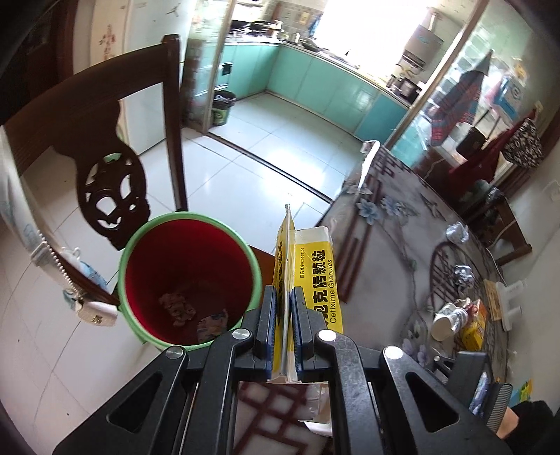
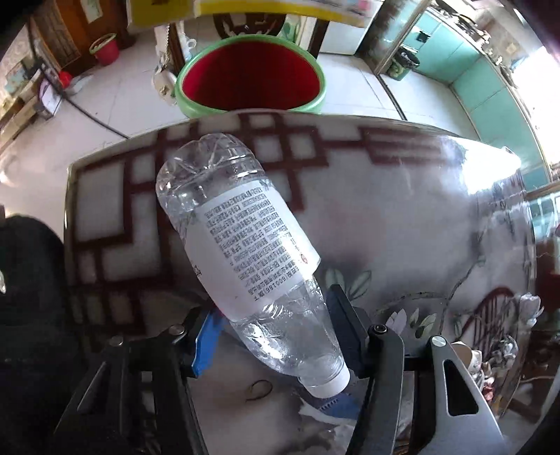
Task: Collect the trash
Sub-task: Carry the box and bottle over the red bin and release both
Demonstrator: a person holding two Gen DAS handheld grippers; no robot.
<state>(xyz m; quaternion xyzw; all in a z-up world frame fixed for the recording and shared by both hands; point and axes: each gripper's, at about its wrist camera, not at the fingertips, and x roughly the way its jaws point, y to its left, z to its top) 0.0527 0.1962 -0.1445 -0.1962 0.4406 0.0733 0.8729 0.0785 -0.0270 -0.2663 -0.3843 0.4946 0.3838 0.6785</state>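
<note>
My left gripper (image 1: 284,315) is shut on a flattened yellow and white medicine box (image 1: 308,269), held just right of the open mouth of a red bin with a green rim (image 1: 189,280). The bin holds some scraps at its bottom. My right gripper (image 2: 276,332) is shut on a clear plastic bottle (image 2: 241,245) with a white label and white cap, held tilted above the table (image 2: 402,217). The bin (image 2: 250,75) stands past the table's far edge in the right wrist view, and the medicine box (image 2: 273,8) shows at the top edge.
A dark wooden chair (image 1: 105,147) stands behind the bin. Crumpled foil (image 1: 462,273), a paper cup (image 1: 446,320), a yellow packet (image 1: 472,332) and a white plug (image 1: 511,301) lie on the table's right side. A rubber band (image 2: 260,390) lies under the bottle.
</note>
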